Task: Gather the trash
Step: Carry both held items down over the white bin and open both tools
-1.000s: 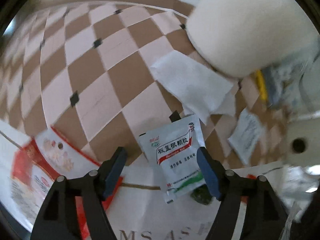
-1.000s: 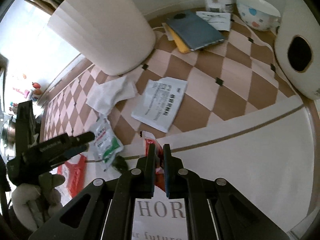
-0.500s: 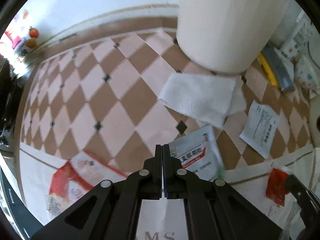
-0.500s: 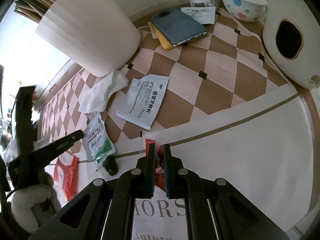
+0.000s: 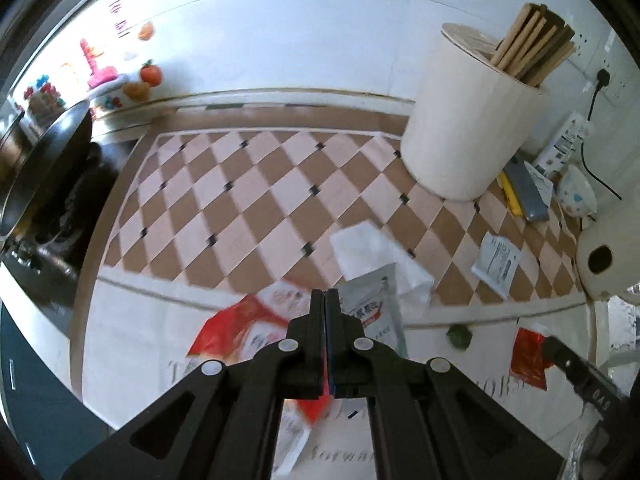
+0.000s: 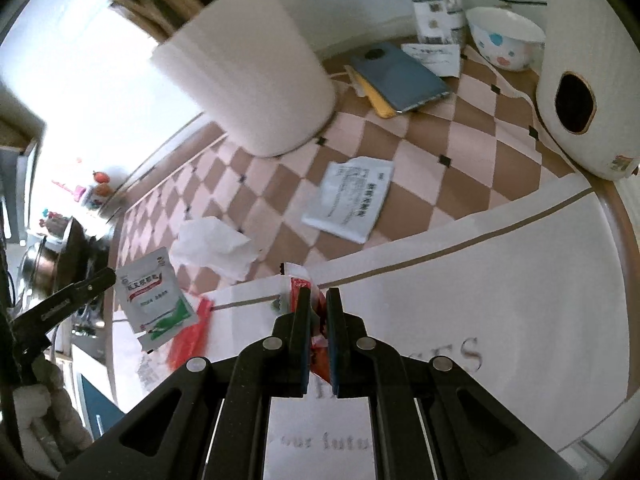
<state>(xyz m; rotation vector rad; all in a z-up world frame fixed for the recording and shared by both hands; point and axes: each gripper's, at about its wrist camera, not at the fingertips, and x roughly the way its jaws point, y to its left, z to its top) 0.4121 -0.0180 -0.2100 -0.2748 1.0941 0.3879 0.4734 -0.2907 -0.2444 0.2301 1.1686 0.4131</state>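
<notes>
My left gripper is shut on a white medicine sachet with red and green print and holds it lifted above the table; the sachet also shows hanging from that gripper in the right wrist view. My right gripper is shut on a red wrapper, which also shows in the left wrist view. On the checkered cloth lie a crumpled white tissue, a white printed sachet and a small green scrap. A red and white snack bag lies below the left gripper.
A tall white bin with wooden sticks stands at the back. Behind it are a blue notebook, a spotted bowl and a white appliance. A dark pan sits at the left edge.
My left gripper shut on the medicine sachet and lifted it off the table, pulling up and back. My right gripper stays shut on the red wrapper and has shifted slightly.
</notes>
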